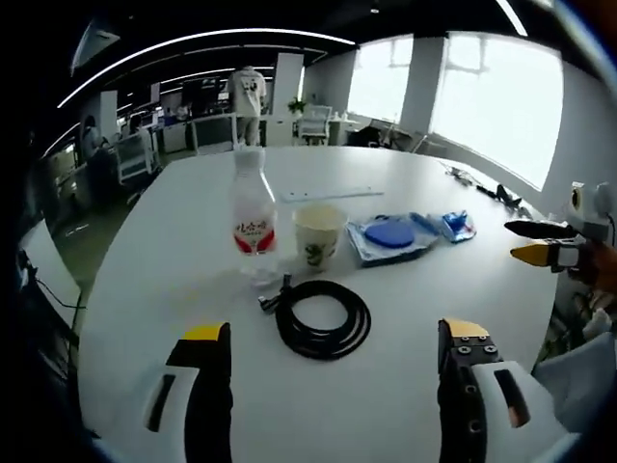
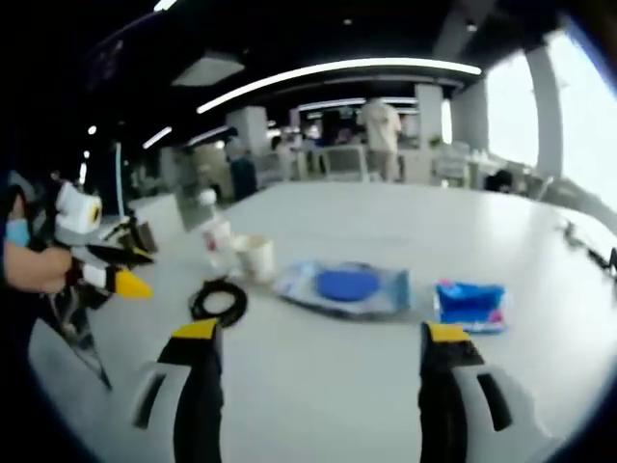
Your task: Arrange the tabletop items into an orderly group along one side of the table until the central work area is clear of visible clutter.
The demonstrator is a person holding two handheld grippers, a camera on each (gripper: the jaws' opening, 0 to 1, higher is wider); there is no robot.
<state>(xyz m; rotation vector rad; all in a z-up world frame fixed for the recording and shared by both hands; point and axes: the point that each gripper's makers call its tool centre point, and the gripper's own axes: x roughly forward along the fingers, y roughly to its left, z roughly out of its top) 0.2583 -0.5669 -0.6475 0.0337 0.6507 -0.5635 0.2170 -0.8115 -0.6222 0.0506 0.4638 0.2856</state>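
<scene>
On the white table (image 1: 174, 289) stand a clear bottle with a red label (image 1: 254, 214) and a paper cup (image 1: 319, 234). A coiled black cable (image 1: 323, 319) lies just ahead of my left gripper (image 1: 337, 340), which is open and holds nothing. Right of the cup lies a clear bag with a blue disc (image 1: 390, 235), then a small blue packet (image 1: 456, 225). My right gripper (image 2: 323, 338) is open over the table, with the bag and blue disc (image 2: 345, 285) and the blue packet (image 2: 470, 303) ahead; the cable (image 2: 219, 300), cup (image 2: 255, 257) and bottle (image 2: 214, 234) sit left.
A long white strip (image 1: 333, 194) lies further back on the table. Dark items (image 1: 487, 188) rest by the far right edge near the windows. A person (image 1: 248, 94) stands beyond the table among office desks and chairs. The right gripper (image 1: 542, 243) enters the left gripper view.
</scene>
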